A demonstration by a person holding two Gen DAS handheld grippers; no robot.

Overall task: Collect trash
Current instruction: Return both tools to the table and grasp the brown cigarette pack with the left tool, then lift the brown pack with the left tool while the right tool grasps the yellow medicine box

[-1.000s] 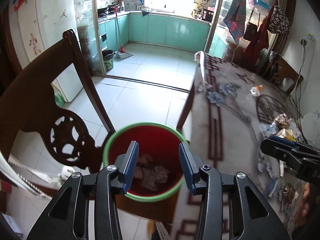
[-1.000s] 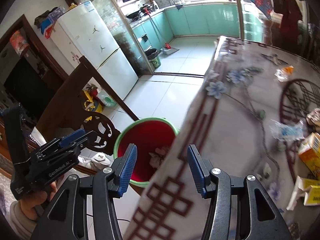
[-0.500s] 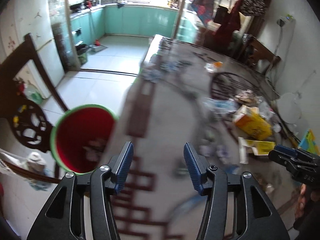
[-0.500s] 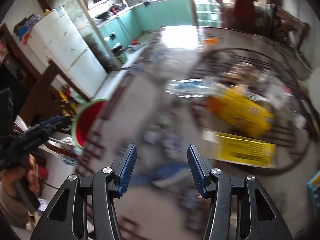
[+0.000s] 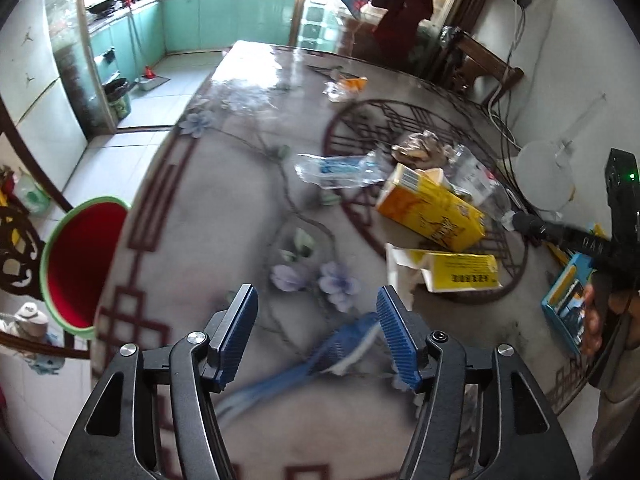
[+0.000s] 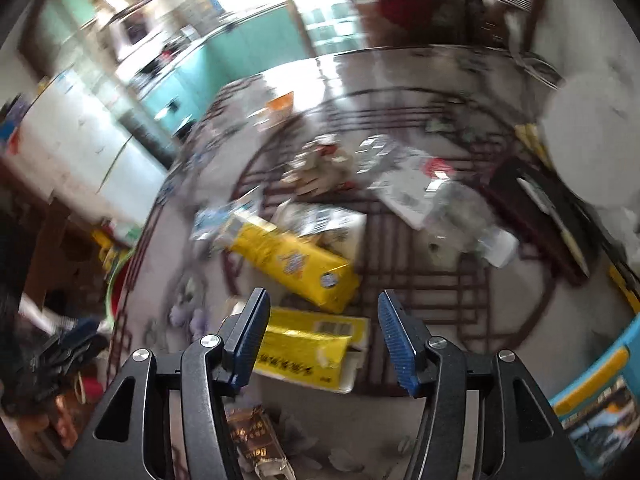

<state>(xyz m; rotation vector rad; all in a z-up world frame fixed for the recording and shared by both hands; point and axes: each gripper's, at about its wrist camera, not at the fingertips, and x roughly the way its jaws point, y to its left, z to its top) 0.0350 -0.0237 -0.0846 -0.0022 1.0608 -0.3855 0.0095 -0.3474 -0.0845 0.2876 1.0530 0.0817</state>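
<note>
A: Both sets of tongs over the table now. Left tongs spreading wider, nothing pinched, only a blue-and-white strip lying on the cloth beneath the gap. Right tongs also easing apart, empty, hovering just above the flat yellow carton.

B: Trash well scattered, then. Big yellow box beside a crushed clear bottle, brown crumpled wad behind, an orange-and-clear wrapper far up the table. Red bucket with the green rim off the table edge, down on the left.

A: Biggest risk: closing on the flattened carton from straight above. Probably too broad and too flat for those pads, likely to skate away or fold instead of lifting.

B: Same worry for the strip under the left tongs. Thin, flush with the cloth; easy to snag the tablecloth along with it and drag everything.

A: Heavy blur in the right view too. Hard to judge alignment at that pace; could clip the big yellow box and shove it into the bottle.

B: And a long carry to the bucket. Loose pinch, dropped on the floor short of the rim.
</note>
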